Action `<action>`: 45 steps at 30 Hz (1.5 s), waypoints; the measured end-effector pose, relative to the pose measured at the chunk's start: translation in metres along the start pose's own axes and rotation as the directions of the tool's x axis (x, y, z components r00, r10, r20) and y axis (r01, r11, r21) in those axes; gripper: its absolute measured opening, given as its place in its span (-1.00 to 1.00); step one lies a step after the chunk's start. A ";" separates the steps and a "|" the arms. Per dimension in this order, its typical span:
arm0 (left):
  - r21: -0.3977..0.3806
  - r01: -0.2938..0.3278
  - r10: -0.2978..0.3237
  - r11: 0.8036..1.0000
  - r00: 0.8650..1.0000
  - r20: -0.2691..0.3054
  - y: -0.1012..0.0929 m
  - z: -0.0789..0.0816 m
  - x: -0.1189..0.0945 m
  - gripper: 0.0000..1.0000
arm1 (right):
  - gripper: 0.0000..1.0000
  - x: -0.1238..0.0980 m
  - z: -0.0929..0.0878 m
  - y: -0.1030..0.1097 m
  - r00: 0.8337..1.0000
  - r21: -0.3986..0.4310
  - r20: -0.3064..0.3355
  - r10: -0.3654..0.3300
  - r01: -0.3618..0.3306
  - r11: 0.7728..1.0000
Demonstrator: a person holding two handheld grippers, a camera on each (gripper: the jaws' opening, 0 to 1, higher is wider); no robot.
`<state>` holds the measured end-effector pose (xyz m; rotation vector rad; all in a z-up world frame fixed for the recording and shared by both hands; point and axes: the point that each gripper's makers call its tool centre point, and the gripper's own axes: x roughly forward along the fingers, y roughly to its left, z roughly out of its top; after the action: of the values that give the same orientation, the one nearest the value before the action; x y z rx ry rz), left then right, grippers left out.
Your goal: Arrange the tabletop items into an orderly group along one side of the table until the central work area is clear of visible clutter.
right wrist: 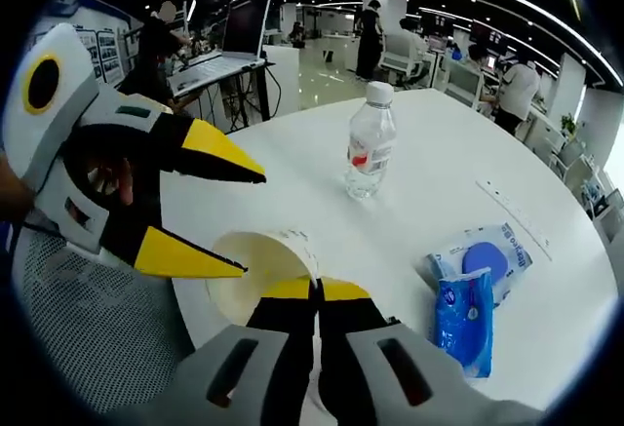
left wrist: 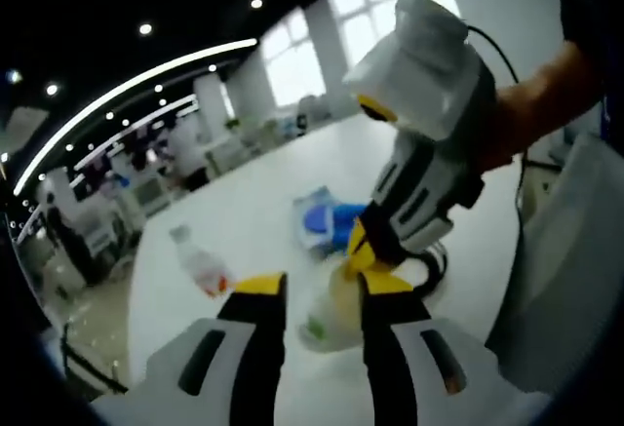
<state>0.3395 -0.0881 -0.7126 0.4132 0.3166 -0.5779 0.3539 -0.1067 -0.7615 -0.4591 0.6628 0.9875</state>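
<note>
The right tool (right wrist: 317, 290) pinches the rim of the white paper cup (right wrist: 261, 272) at the white desk's (right wrist: 409, 163) near edge. The left tool (right wrist: 229, 216) gapes wide beside it. The thin rim could buckle and slip, tipping the cup off.

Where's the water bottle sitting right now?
In the right gripper view the water bottle stands upright on the white table, beyond the paper cup, left of the blue packets.

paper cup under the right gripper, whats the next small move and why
Probably carry the white paper cup toward the clear plastic water bottle. The right gripper looks shut on the cup's rim, the open left gripper hovers beside it, and the bottle and blue wipe packets lie spread over the white table, not yet grouped.
</note>
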 end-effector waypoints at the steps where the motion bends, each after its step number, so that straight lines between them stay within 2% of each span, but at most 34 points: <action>1: 0.009 0.002 -0.002 1.000 1.000 -0.008 -0.001 -0.002 0.002 -0.53 | -1.00 0.000 0.000 0.002 1.000 -0.003 -0.002 0.002 -0.002 1.000; 10: 0.072 0.042 -0.040 0.997 0.999 -0.028 -0.012 -0.008 0.006 -0.83 | -1.00 -0.004 -0.007 0.012 0.999 -0.018 -0.023 0.033 -0.034 0.999; 13: 0.059 0.066 -0.065 0.996 0.997 -0.029 -0.017 -0.009 0.006 -0.94 | -1.00 -0.005 -0.007 0.012 0.999 -0.023 -0.024 0.036 -0.036 0.999; 16: 0.059 0.073 -0.072 0.996 0.997 -0.026 -0.020 -0.009 0.006 -0.97 | -1.00 -0.006 -0.009 0.012 0.999 -0.036 -0.023 0.036 -0.037 0.999; 19: -0.018 0.097 -0.097 0.995 0.995 -0.007 -0.022 -0.008 0.005 -0.97 | -1.00 -0.008 -0.012 0.013 0.999 -0.038 -0.015 0.043 -0.043 0.998; 25: -0.035 0.098 -0.099 0.995 0.995 -0.013 -0.024 -0.010 0.004 -0.98 | -1.00 -0.010 -0.012 0.014 0.999 -0.050 0.014 0.041 -0.040 0.998; 27: -0.047 0.095 -0.096 0.994 0.995 -0.019 -0.023 -0.011 0.004 -0.99 | -0.99 -0.011 -0.011 0.014 0.998 -0.071 0.046 0.039 -0.036 0.997; 31: -0.120 0.095 -0.097 0.988 0.995 -0.018 -0.021 -0.012 0.005 -0.99 | -0.96 -0.015 -0.005 0.013 0.993 -0.129 0.116 0.009 0.006 0.992; 33: -0.147 0.092 -0.095 0.985 0.995 -0.015 -0.019 -0.013 0.005 -0.99 | -0.94 -0.018 -0.007 0.013 0.992 -0.118 0.126 0.000 0.015 0.993; 35: -0.197 0.092 -0.096 0.976 0.995 -0.008 -0.018 -0.013 0.005 -0.99 | -0.92 -0.021 -0.003 0.011 0.985 -0.075 0.173 -0.015 0.029 0.997; 38: -0.237 0.085 -0.091 0.968 0.996 -0.012 -0.017 -0.014 0.003 -0.99 | -0.95 -0.023 -0.005 0.010 0.983 -0.058 0.181 -0.028 0.039 0.998; 45: -0.372 0.088 -0.099 0.924 0.995 -0.011 -0.016 -0.015 0.003 -0.99 | -0.96 -0.027 -0.004 0.009 0.977 -0.012 0.204 -0.059 0.063 0.998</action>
<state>0.3297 -0.0945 -0.7313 0.0401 0.4662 -0.5900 0.3345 -0.1211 -0.7462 -0.3859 0.4528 0.9685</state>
